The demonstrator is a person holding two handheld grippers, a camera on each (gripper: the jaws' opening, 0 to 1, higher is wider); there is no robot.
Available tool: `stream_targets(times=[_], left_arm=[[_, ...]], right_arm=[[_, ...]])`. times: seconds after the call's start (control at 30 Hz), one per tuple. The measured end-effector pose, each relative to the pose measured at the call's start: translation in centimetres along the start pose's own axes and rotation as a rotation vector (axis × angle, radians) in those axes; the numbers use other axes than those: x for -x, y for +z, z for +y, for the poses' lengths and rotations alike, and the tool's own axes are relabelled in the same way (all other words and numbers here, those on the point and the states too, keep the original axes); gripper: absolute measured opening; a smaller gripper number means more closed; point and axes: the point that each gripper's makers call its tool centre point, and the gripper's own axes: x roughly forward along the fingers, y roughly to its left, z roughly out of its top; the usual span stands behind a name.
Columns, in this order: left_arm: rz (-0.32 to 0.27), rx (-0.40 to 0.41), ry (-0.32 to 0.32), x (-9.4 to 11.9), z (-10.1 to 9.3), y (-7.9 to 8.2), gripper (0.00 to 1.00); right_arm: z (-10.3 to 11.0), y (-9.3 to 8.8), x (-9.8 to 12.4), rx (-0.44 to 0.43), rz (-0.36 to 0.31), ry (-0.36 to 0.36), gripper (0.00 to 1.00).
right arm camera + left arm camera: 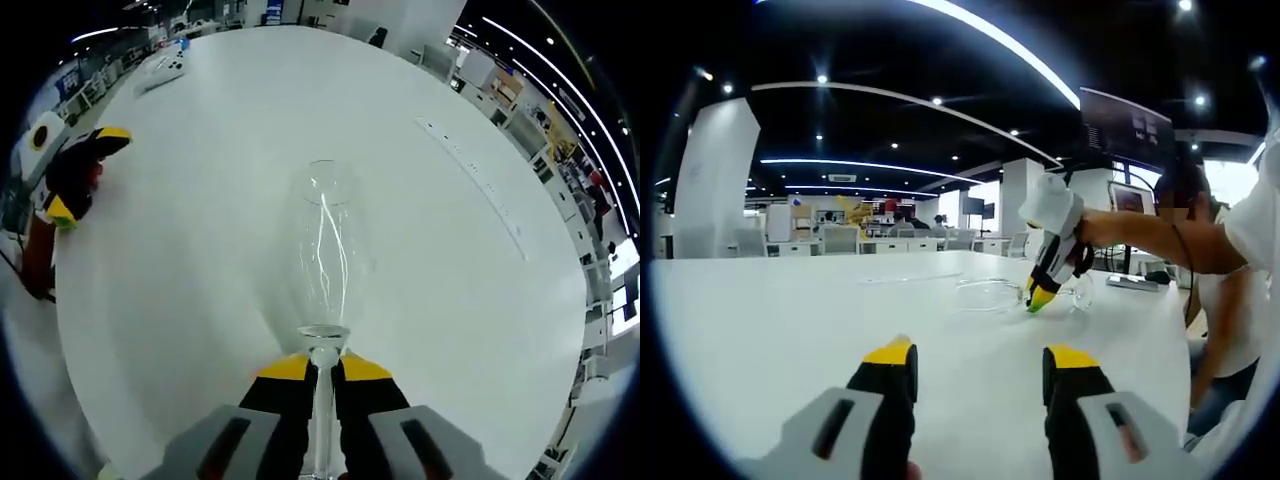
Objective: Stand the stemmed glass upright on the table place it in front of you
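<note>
The stemmed glass is clear and tall, with a narrow bowl, and in the right gripper view it stands at the centre of the frame with its open rim toward the upper part and its stem going down to the bottom edge. Its stem sits between the yellow-tipped jaws of the right gripper, which are closed on it. In the left gripper view the glass lies on its side on the white table, right of centre.
</note>
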Motion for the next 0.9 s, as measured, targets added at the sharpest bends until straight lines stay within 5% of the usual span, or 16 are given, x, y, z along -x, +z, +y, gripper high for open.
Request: stream_targets(times=[0.9], left_arm=[[0.002,-0.001,0.001,0.0,0.0,0.0,0.5]], right_arm=[[0.2,0.4,1.9,-0.031,-0.038,-0.031,0.12]])
